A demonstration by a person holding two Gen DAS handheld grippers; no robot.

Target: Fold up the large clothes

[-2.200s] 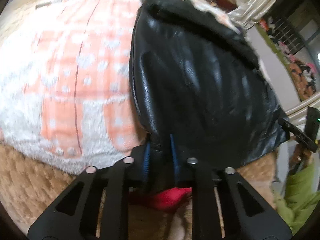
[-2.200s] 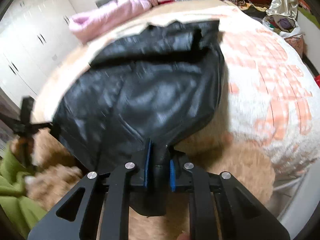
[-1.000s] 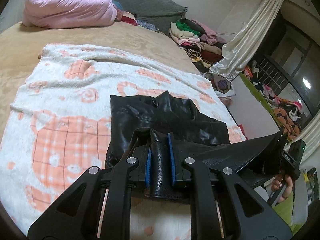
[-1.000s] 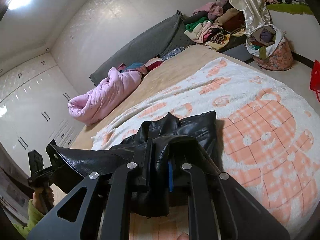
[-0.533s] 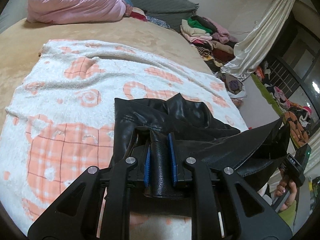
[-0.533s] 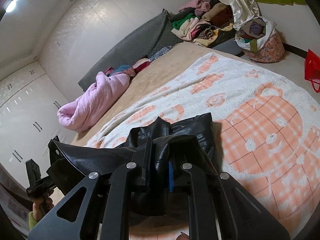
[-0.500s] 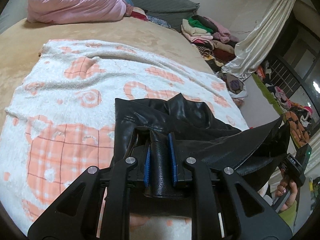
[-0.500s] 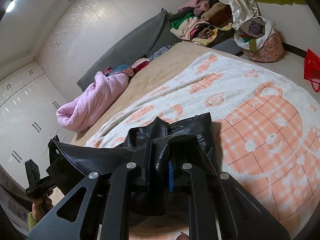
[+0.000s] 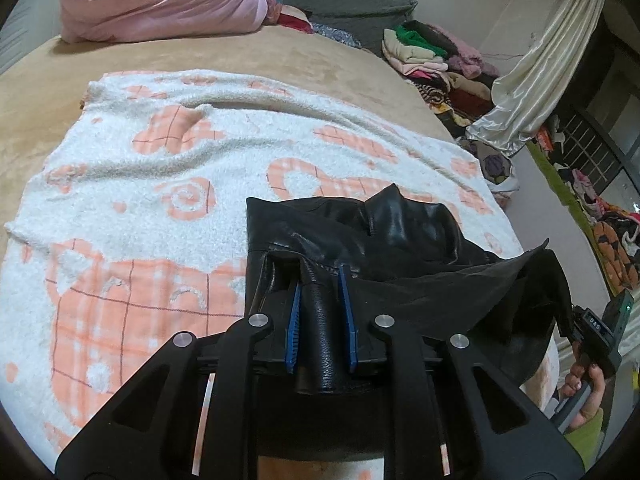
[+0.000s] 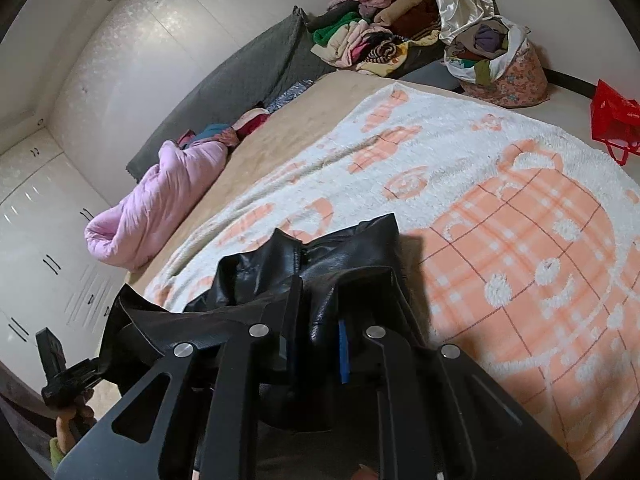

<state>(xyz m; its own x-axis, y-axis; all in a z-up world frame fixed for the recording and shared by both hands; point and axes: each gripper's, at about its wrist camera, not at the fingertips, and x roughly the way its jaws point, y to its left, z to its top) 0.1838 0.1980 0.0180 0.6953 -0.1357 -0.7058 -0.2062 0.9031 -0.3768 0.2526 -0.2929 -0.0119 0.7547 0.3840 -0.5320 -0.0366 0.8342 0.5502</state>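
Mid-fold: my left gripper & right gripper each pinch the black leather jacket's hem. Next, prob. lay it flat on the blanket, then let go.

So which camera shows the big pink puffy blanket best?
The left wrist view shows the pink quilt best: it sits close at the top, bundled up on the tan bed, with its folds clear. In the right wrist view the same quilt appears smaller, off to the left and seen from its end.
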